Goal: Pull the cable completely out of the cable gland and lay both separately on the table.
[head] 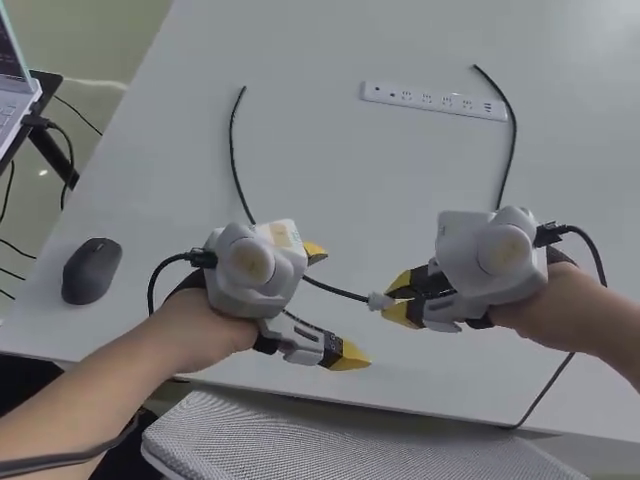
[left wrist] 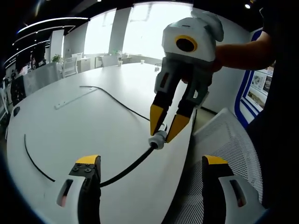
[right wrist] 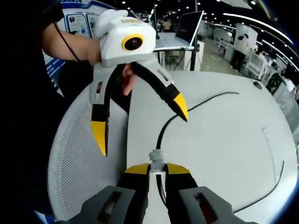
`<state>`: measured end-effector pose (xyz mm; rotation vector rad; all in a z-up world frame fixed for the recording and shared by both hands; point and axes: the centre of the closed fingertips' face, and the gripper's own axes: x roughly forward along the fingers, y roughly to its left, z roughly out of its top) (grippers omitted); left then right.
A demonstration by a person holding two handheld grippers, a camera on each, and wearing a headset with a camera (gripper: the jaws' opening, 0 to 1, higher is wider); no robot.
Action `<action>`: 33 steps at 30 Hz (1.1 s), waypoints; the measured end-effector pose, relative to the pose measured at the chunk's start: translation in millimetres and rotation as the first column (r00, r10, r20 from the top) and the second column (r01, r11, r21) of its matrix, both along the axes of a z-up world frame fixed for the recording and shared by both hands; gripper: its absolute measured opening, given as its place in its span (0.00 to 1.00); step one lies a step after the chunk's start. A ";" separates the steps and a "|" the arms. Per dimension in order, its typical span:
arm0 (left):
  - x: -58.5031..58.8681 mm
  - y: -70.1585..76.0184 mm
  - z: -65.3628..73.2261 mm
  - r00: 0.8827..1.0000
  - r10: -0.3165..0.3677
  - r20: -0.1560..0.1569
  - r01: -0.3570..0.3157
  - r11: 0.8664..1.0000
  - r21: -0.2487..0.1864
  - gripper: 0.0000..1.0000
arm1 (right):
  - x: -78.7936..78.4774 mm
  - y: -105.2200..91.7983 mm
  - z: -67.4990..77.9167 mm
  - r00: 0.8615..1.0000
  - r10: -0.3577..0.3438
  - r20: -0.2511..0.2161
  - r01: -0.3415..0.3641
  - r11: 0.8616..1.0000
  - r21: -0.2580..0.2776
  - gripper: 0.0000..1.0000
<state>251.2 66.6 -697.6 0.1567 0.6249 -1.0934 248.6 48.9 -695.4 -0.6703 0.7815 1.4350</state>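
Left hand-held gripper [head: 333,303]: held over the near edge of the table [head: 330,150], jaws spread wide, gripping nothing; the cable [head: 237,170] passes between them.
Right hand-held gripper [head: 400,298]: faces the left one, jaws pinched tight on the gland [head: 379,299].
Gland: white, on the cable's end, between the two grippers.
Cable: black, trails from the gland back across the table.

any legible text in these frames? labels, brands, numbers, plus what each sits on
Nothing reads legibly. Candidates:
Sticker on the left claw housing: too small to read.
Power strip socket markings: too small to read.
Blue poster board in the right gripper view: print blurred.
Poster panels in the left gripper view: print blurred.
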 end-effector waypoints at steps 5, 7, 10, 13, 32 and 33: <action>1.4 -2.5 3.0 1.000 -0.005 -0.001 0.005 1.000 -0.023 0.86 | 1.2 3.1 4.2 0.999 0.038 0.019 -0.037 0.999 -0.019 0.06; 2.0 -3.4 4.4 1.000 -0.007 -0.001 0.007 0.999 -0.036 0.83 | 2.1 2.9 2.9 0.999 0.039 0.019 -0.039 0.999 -0.021 0.06; 1.6 -5.0 6.2 1.000 -0.017 0.003 0.017 0.999 -0.048 0.80 | -0.1 4.4 3.3 0.999 0.042 0.012 -0.042 0.999 -0.012 0.06; 1.0 -7.0 6.9 0.999 -0.032 0.003 0.032 0.997 -0.064 0.76 | -1.6 5.7 3.7 0.999 0.043 0.009 -0.043 0.999 -0.004 0.06; -2.4 -16.0 17.8 0.995 -0.097 -0.007 0.094 0.983 -0.159 0.31 | -7.9 2.7 13.1 0.996 0.080 0.040 -0.082 0.996 0.033 0.06; -3.3 -16.7 18.1 0.995 -0.104 0.003 0.103 0.982 -0.156 0.30 | -7.7 2.4 13.6 0.996 0.082 0.042 -0.083 0.996 0.035 0.06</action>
